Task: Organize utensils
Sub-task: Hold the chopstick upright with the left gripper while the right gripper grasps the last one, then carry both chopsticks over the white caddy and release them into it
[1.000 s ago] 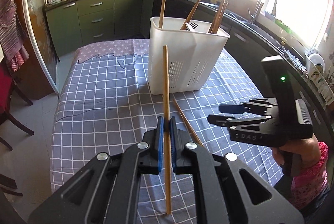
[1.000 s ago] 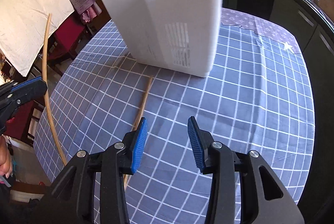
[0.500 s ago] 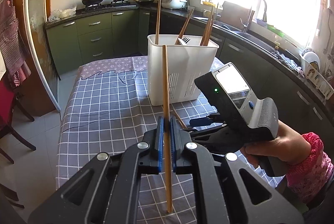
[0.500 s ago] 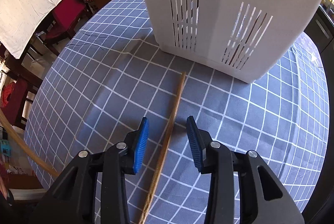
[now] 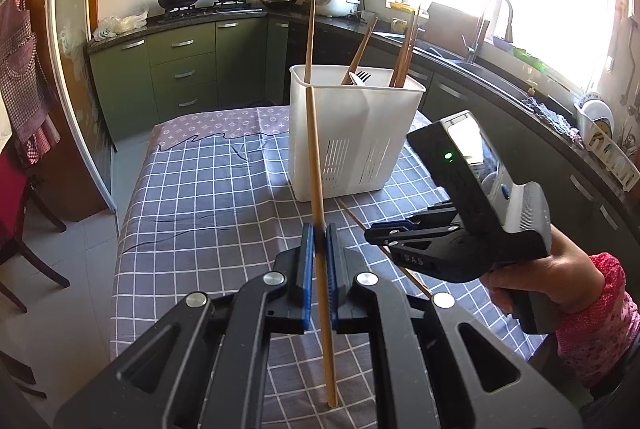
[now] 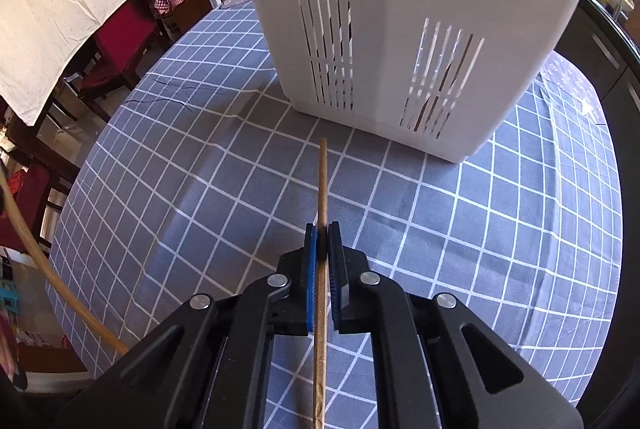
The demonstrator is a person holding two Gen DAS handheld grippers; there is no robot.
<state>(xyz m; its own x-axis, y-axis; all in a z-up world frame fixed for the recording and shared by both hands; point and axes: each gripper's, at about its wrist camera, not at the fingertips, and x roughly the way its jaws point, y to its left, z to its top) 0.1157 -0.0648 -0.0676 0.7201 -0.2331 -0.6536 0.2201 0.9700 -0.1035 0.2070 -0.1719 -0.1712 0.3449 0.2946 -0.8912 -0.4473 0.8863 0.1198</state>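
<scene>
The left gripper [image 5: 319, 241] is clenched on a long, pale wooden chopstick [image 5: 318, 213], its blue-padded fingers [image 5: 306, 269] pinching the stick near its lower third so that it stands almost upright, leaning a touch left at the top, in front of the tall white plastic utensil caddy [image 5: 352, 137] with slotted sides. That caddy sits toward the far end of the table, on a grey-blue tablecloth with a white grid [image 5: 192, 197], and already holds several brown chopsticks [image 5: 404, 49] and a white plastic fork [image 5: 360, 76] poking above its rim. Over on the right, the right gripper [image 6: 322, 249] is down low at the cloth and closed around a second wooden chopstick [image 6: 322, 189], which runs straight ahead between the blue pads [image 6: 310, 281] with its tip pointing at the base of the caddy [image 6: 400, 9], stopping just short of it. Whether this stick is lifted or lying on the cloth is hard to tell from the wrist view. In the left view, the right gripper [image 5: 384, 239] shows side-on, angled down at the table with the chopstick [image 5: 356, 219] slanting beneath it, near the caddy's front corner. At the left edge of the right view, the held chopstick [image 6: 48, 277] curves by, well apart.
</scene>
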